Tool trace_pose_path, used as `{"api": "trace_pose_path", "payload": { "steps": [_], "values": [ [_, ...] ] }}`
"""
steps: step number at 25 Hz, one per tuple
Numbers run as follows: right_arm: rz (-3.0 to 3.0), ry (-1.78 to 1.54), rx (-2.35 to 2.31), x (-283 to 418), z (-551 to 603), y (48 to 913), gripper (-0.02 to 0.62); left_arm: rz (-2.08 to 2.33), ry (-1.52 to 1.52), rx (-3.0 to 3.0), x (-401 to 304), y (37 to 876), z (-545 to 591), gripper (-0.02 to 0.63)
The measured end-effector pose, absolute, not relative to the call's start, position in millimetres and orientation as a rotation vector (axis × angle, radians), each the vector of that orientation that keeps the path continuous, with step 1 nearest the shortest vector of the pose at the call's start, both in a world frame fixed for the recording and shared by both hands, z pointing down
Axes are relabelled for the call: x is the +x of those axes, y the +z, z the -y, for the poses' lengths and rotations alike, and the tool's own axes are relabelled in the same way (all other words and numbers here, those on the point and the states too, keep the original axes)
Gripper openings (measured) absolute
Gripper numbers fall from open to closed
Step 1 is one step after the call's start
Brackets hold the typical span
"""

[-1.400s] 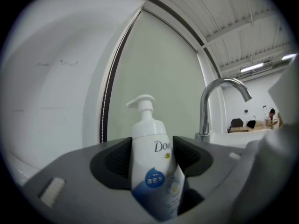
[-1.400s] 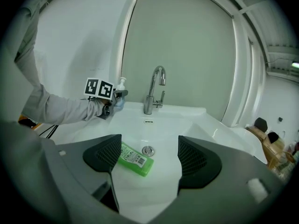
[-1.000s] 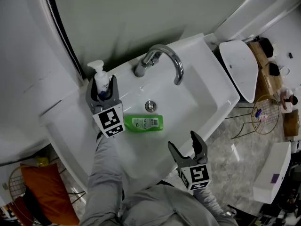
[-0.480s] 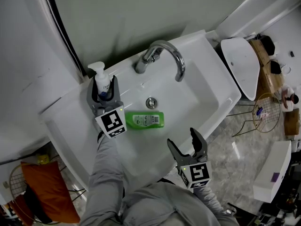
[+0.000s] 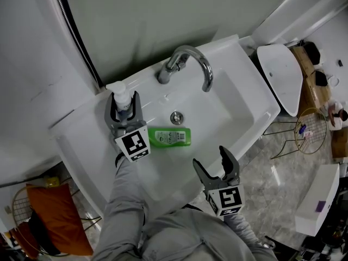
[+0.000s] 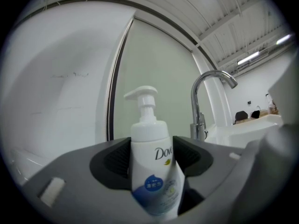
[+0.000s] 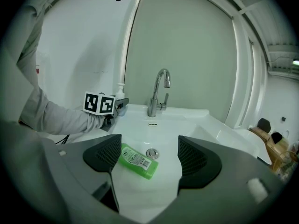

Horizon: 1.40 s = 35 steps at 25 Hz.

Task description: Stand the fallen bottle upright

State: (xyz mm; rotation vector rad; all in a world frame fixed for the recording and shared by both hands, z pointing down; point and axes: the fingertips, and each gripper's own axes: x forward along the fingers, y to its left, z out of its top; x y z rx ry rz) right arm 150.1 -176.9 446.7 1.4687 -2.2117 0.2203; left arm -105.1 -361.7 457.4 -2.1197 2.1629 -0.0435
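Your two grippers work at one white sink (image 5: 255, 91) that carries two bottles. Nearest you, your right gripper (image 5: 210, 157) hangs over the sink's front edge, its jaws wide apart with nothing between them, tipped down toward the basin. In the right gripper view the right gripper (image 7: 148, 148) frames the single green bottle (image 7: 136, 161), which lies on its side on the basin floor, label up, just beside the one round drain (image 7: 152, 153). From the head view the green bottle (image 5: 170, 137) sits just in front of the drain (image 5: 175, 117), well apart from the right gripper.

Farther back, at the sink's rear left ledge, your left gripper (image 5: 124, 103) is clamped on the one white pump bottle (image 5: 122, 95). The left gripper view shows both pads pressed against the sides of the pump bottle (image 6: 150, 148), which stands upright with its pump head on top. Behind it rises a single curved chrome tap (image 5: 187, 64), against a pale green wall.
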Motion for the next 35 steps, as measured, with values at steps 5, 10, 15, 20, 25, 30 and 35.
{"api": "trace_pose_path", "payload": {
  "steps": [5, 10, 15, 20, 25, 30, 35],
  "values": [
    [2.217, 0.227, 1.465, 150, 173, 446, 0.380, -2.147, -0.069, -2.096, -103, 459, 356, 0.325],
    [2.216, 0.220, 1.472, 152, 170, 444, 0.380, -2.145, -0.083, -2.081, -102, 459, 354, 0.325],
    [2.225, 0.202, 1.484, 151, 170, 440, 0.380, -2.135, -0.101, -2.114, -101, 461, 355, 0.325],
    [2.222, 0.212, 1.483, 151, 167, 441, 0.380, -2.103, -0.092, -2.144, -97, 458, 355, 0.374],
    [2.230, 0.218, 1.478, 150, 164, 440, 0.380, -2.094, -0.089, -2.144, -97, 447, 348, 0.380],
    [2.280, 0.197, 1.461, 142, 164, 436, 0.380, -2.101, -0.074, -2.129, -104, 430, 328, 0.382],
    [2.332, 0.187, 1.402, 128, 165, 438, 0.380, -2.083, -0.085, -2.170, -106, 419, 295, 0.383]
  ]
}}
